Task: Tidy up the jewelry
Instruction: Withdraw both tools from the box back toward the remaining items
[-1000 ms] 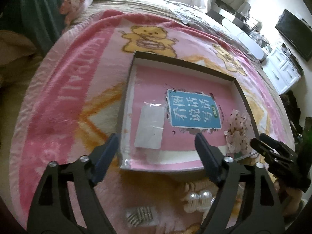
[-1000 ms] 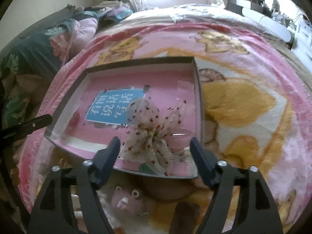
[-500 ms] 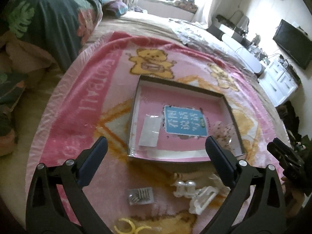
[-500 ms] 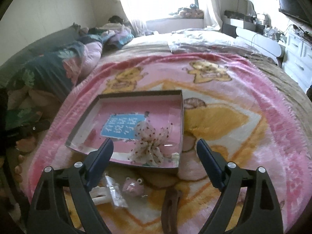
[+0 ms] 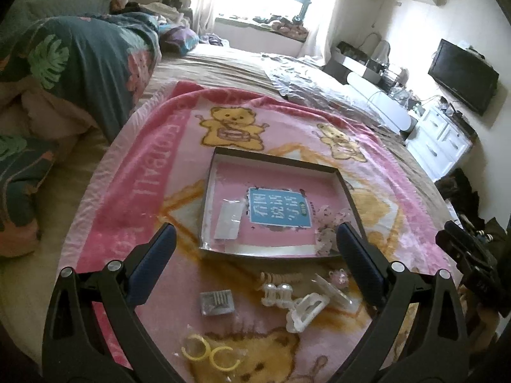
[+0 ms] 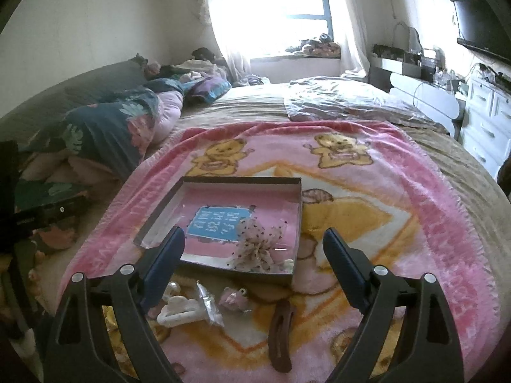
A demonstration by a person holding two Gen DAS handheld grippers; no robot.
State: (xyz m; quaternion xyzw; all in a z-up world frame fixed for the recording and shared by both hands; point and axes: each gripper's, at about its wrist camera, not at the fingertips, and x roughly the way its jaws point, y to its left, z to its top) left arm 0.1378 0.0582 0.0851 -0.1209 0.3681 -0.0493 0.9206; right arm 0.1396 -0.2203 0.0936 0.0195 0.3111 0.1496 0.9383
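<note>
Daylight from the window falls across a bed spread with a pink bear-print blanket (image 5: 134, 198), which carries everything in play. A shallow dark-rimmed box (image 5: 278, 159) sits near the blanket's middle, and both grippers have pulled up and back from it: a second ago their fingers framed the box closely, and now the whole blanket is in view. The left gripper (image 5: 254, 234) stands wide with nothing between its fingers, having just finished opening. The right gripper (image 6: 255, 239) is likewise wide and empty, its jaws having just been opening as well. That suggests a pair of deposits is complete: a clear plastic packet (image 5: 230, 219) lies by the box's left wall, and a sheer spotted bow (image 6: 257, 249) rests at the box's near right corner. Both hands seem free for another pick.

Most of the jewelry remains loose on the blanket, along the box's near edge. From the left view, a small packet of silvery pieces (image 5: 217, 301) lies toward the left, with two yellow rings (image 5: 209, 352) closer to the blanket's near edge. A pearl-tipped white clip (image 5: 277, 293) and a white claw clip (image 5: 306, 311) sit close together, beside a small pink charm (image 5: 339, 277). In the right view, a brown hair clip (image 6: 281, 335) lies apart, nearer the camera. The sorting looks early.
</note>
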